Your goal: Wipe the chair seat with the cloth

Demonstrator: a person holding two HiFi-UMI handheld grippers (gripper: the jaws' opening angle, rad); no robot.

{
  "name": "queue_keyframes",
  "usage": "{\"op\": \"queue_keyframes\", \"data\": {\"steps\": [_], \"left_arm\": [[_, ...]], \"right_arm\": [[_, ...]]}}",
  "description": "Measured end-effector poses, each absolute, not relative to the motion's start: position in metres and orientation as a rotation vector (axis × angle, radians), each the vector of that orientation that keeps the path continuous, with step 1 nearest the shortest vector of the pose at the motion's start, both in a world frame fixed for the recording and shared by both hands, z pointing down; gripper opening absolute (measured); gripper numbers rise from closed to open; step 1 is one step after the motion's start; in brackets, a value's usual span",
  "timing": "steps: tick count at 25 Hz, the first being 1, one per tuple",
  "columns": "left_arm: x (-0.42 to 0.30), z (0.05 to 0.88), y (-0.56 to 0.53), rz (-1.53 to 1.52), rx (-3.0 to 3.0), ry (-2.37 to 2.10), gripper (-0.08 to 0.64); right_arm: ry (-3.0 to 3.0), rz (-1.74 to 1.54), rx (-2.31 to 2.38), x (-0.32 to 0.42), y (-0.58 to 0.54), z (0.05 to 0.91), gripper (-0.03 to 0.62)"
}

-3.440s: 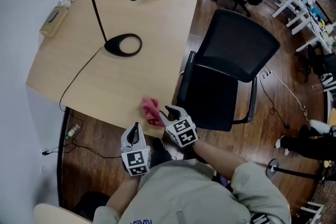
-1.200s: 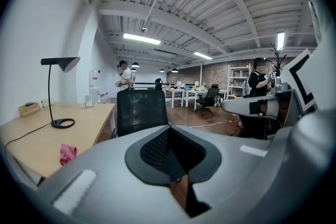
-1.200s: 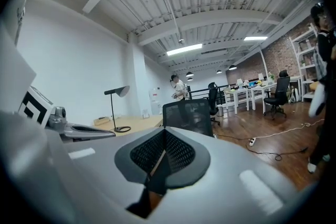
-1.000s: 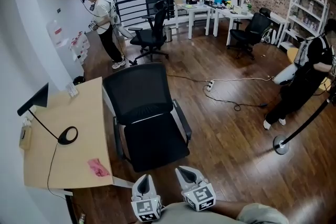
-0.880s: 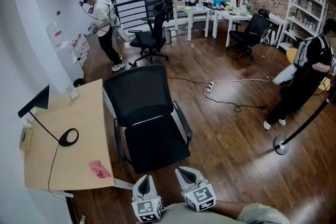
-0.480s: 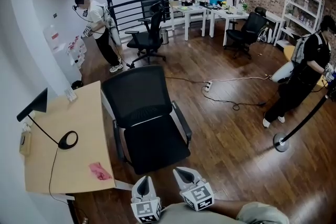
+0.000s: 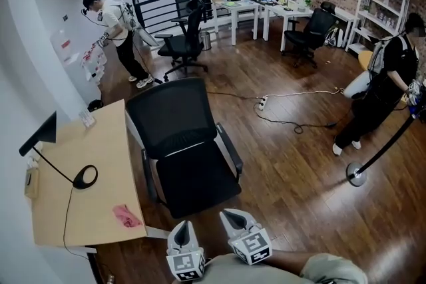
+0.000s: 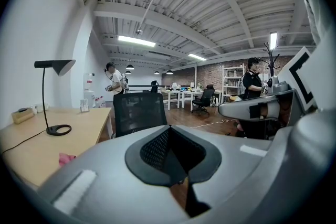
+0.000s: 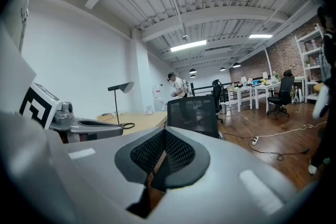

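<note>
Left gripper point(image 7: 182, 228), right gripper point(image 7: 230, 216): hovering near chair seat point(image 7: 197, 184), each pressed together, empty. Cloth point(image 7: 126, 215) is lying on bench point(image 7: 100, 163).

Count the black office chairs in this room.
3. One chair beside the desk, one by the railing, one at the white tables. More may be hidden there.

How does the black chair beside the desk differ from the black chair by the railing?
The near chair has a wide square back; the far chair has a narrower one. The far chair shows a star base; the near chair's base is hidden. Both are black and empty.
</note>
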State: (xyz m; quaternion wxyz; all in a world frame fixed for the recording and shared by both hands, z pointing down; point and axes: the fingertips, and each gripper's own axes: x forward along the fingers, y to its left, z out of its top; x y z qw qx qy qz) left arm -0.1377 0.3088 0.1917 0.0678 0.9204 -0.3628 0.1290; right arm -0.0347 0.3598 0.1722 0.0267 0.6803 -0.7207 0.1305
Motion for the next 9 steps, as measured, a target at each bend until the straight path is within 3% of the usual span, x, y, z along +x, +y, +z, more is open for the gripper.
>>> {"op": "queue_keyframes", "data": {"steps": [9], "left_arm": [[-0.1381, 0.1896, 0.3054, 0.367, 2.774, -1.076, 0.005]], "right_arm": [[-2.214, 0.417, 2.099, -0.0370, 0.3580, 0.1714, 0.000]]}}
